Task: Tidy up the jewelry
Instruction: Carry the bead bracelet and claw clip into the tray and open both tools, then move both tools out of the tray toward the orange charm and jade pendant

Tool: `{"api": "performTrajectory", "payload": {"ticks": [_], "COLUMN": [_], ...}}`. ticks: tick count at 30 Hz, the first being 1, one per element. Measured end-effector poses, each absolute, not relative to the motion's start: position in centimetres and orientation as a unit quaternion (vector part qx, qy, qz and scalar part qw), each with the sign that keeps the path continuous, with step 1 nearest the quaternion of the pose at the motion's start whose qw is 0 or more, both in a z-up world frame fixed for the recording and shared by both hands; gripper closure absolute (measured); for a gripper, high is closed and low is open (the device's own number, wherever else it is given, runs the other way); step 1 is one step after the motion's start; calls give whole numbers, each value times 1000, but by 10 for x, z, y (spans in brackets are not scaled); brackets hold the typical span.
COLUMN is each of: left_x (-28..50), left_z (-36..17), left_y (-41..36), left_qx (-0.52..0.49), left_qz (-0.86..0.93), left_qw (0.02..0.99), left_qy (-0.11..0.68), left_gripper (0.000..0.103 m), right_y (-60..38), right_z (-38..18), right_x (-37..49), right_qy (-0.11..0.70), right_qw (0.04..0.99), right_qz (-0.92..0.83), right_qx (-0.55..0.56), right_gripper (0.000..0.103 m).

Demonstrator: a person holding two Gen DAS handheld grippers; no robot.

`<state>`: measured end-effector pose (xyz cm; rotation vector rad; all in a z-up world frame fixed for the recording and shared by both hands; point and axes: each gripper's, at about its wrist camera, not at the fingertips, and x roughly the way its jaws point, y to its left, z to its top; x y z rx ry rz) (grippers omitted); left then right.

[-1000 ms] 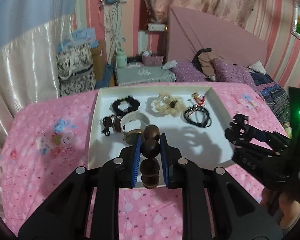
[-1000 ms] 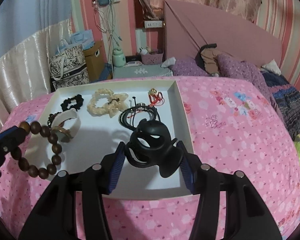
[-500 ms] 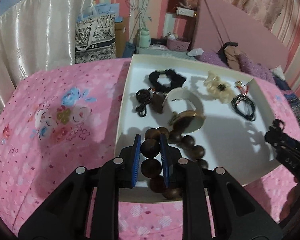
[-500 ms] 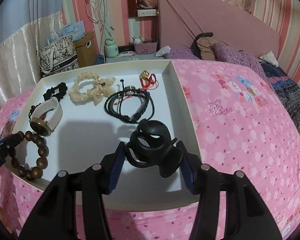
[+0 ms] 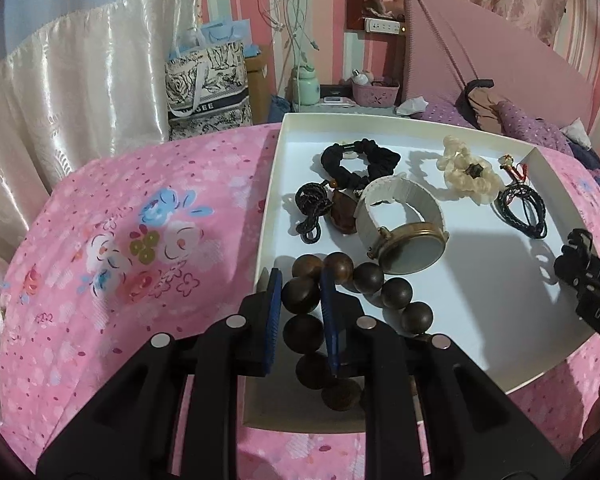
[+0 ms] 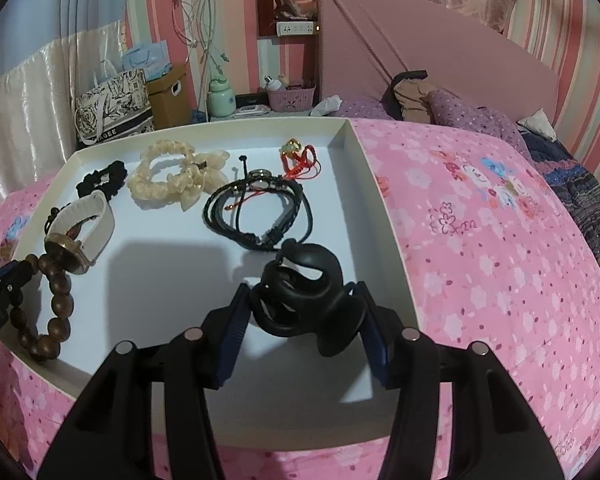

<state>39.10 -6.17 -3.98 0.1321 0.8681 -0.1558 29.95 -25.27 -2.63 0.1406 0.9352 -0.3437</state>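
Observation:
My left gripper [image 5: 300,288] is shut on a brown wooden bead bracelet [image 5: 396,293], which hangs low over the near-left corner of the white tray [image 5: 296,124]; it also shows in the right wrist view [image 6: 60,304]. My right gripper [image 6: 304,312] is shut on a black hair claw clip [image 6: 304,300] just above the tray's near-right floor. In the tray lie a white-strapped watch [image 5: 404,236], a black scrunchie [image 5: 360,160], a dark cord pendant [image 5: 320,208], a cream scrunchie [image 6: 176,180], black cord bracelets [image 6: 260,212] and a red charm [image 6: 300,160].
The tray [image 6: 384,208] sits on a bed with a pink floral cover [image 6: 500,240]. A patterned tote bag [image 5: 208,80], a nightstand with a pink basket [image 6: 292,96] and a pink headboard [image 6: 420,40] stand behind. A satin curtain [image 5: 60,120] hangs at the left.
Both grippers have come lower and closer to the tray. The bead bracelet has moved toward the tray's near-left corner, beside the watch. The claw clip has come down near the black cords.

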Motion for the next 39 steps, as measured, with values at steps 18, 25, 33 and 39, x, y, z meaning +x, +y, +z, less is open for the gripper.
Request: {"api": "performTrajectory", "payload": {"ticks": [18,25,33,39], "left_x": [376,369,336,283], "left_z": [-43,-38,9,59], "left_y": [-71,-74,-77,-74], "left_qx": [101,96,74,71], "left_qz": [-67,-79,-89,-89], "left_qw": [910,910,926,939], "left_qy": [397,395,359,326], "left_gripper": [59,41,9,3], "right_y": [-250,-247,-252,-259], "right_z": [-40,-29,23,83], "right_x": [301,297,280,246], "right_qy": [463,452,416,388], "right_qw": [869,874,893,908], "right_qz": [-159,-170,-154,-146], "right_qx": [69,54,68,66], "right_gripper": [47,30,19,19]}}
